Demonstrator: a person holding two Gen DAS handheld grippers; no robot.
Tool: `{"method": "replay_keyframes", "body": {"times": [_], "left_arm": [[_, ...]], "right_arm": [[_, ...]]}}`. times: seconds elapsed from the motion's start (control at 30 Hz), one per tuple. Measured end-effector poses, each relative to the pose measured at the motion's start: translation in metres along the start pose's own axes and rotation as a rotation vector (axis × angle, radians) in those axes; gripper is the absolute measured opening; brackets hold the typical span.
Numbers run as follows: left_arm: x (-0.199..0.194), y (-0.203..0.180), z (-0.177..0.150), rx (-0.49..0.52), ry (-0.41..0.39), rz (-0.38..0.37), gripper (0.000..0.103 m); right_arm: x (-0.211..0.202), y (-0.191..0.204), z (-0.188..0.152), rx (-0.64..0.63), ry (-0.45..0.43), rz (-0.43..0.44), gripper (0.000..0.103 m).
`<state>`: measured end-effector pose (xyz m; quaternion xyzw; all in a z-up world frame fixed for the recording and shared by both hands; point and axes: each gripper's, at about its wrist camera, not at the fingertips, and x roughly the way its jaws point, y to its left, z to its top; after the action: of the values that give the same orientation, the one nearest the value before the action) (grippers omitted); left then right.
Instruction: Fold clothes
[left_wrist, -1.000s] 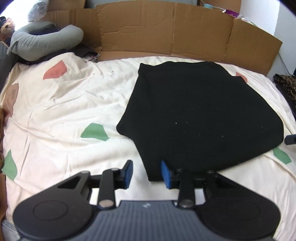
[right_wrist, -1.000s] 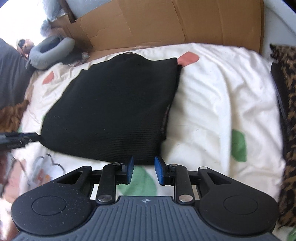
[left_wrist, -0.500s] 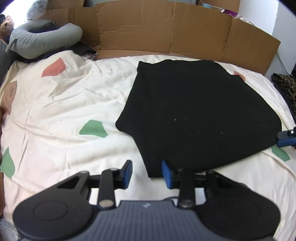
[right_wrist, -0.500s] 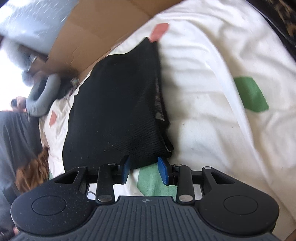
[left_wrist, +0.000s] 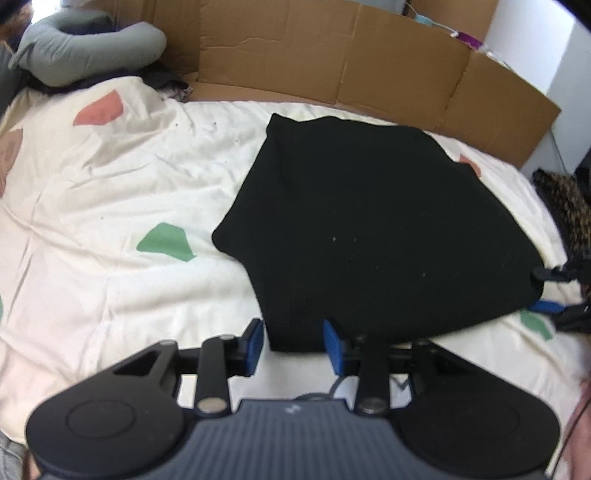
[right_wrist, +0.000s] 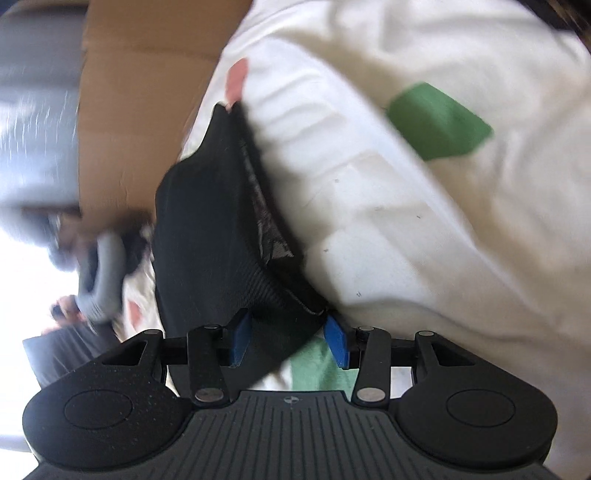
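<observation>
A black folded garment (left_wrist: 369, 229) lies flat on the cream bedsheet (left_wrist: 110, 206). My left gripper (left_wrist: 293, 345) sits low at its near corner, which lies between the blue pads (left_wrist: 255, 343) without being pinched; the jaws are opening slightly. In the right wrist view, which is rolled and blurred, the garment (right_wrist: 207, 221) runs away from my right gripper (right_wrist: 288, 343). Its jaws are opening around the garment's other near corner, and the pads (right_wrist: 336, 347) stand clear of the cloth. The right gripper (left_wrist: 541, 290) also shows at the right edge of the left wrist view.
A cardboard wall (left_wrist: 332, 59) lines the far side of the bed. A grey neck pillow (left_wrist: 85, 48) lies at the far left, with dark clothes beside it. Leopard-print fabric (left_wrist: 565, 199) lies off the right edge. The sheet carries green and pink patches.
My right gripper rolled, sank to the garment's right near corner, and its jaws widened around it. In the left wrist view it came in from the right edge. The left gripper held still.
</observation>
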<state>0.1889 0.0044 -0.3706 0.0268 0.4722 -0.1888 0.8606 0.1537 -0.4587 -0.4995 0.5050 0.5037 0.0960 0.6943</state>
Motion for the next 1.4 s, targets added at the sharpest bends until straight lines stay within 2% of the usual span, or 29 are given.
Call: {"method": "replay_keyframes", "body": {"times": [0.1,0.13,0.17,0.27,0.3,0.43,0.53,0.63,0.73,0.9,0.93,0.97,1.03,1.1,1.3,1.33,1.37,1.4], "left_arm": [[0.006,0.003,0.002,-0.02,0.004,0.0,0.042],[0.009,0.004,0.003,-0.034,0.007,-0.002,0.042],[0.011,0.006,0.003,-0.048,0.01,-0.005,0.042],[0.015,0.011,0.003,-0.079,0.011,-0.013,0.042],[0.016,0.012,0.003,-0.086,0.01,-0.019,0.042],[0.017,0.019,0.0,-0.128,0.013,-0.038,0.044],[0.017,0.02,-0.002,-0.144,0.014,-0.047,0.044],[0.017,0.023,-0.003,-0.157,0.016,-0.058,0.044],[0.017,0.028,-0.006,-0.198,0.017,-0.076,0.044],[0.019,0.031,-0.011,-0.243,0.016,-0.111,0.044],[0.019,0.03,-0.012,-0.243,0.015,-0.117,0.044],[0.02,0.03,-0.013,-0.244,0.013,-0.122,0.044],[0.021,0.029,-0.014,-0.251,0.009,-0.127,0.044],[0.022,0.03,-0.016,-0.259,0.005,-0.133,0.045],[0.024,0.027,-0.022,-0.26,-0.007,-0.143,0.045],[0.024,0.026,-0.022,-0.261,-0.01,-0.145,0.043],[0.027,0.025,-0.022,-0.26,-0.013,-0.146,0.034],[0.027,0.024,-0.023,-0.261,-0.013,-0.147,0.03]], "right_arm": [[0.0,-0.004,0.002,0.032,-0.005,0.019,0.048],[0.0,-0.004,0.002,0.031,-0.004,0.021,0.043],[0.0,-0.003,0.003,0.027,-0.003,0.022,0.033],[-0.003,-0.002,0.006,0.002,-0.002,0.039,0.012],[-0.006,-0.001,0.006,-0.011,-0.003,0.045,0.011],[-0.012,0.004,0.004,-0.049,-0.01,0.061,0.011],[-0.01,0.006,0.004,-0.061,-0.003,0.056,0.016],[-0.002,0.005,0.002,-0.056,0.012,0.057,0.045],[0.009,0.007,0.001,-0.069,0.029,0.051,0.049],[0.017,0.007,0.003,-0.052,0.025,0.07,0.048],[0.017,0.007,0.003,-0.051,0.023,0.074,0.043],[0.017,0.007,0.003,-0.049,0.021,0.077,0.032],[0.015,0.004,0.003,-0.038,0.018,0.085,0.017],[0.014,0.004,0.005,-0.031,0.023,0.096,0.012],[0.01,0.01,0.011,-0.033,0.023,0.114,0.01],[0.01,0.011,0.012,-0.035,0.021,0.113,0.01],[0.009,0.012,0.012,-0.039,0.021,0.111,0.01],[0.009,0.012,0.012,-0.044,0.021,0.109,0.01]]}}
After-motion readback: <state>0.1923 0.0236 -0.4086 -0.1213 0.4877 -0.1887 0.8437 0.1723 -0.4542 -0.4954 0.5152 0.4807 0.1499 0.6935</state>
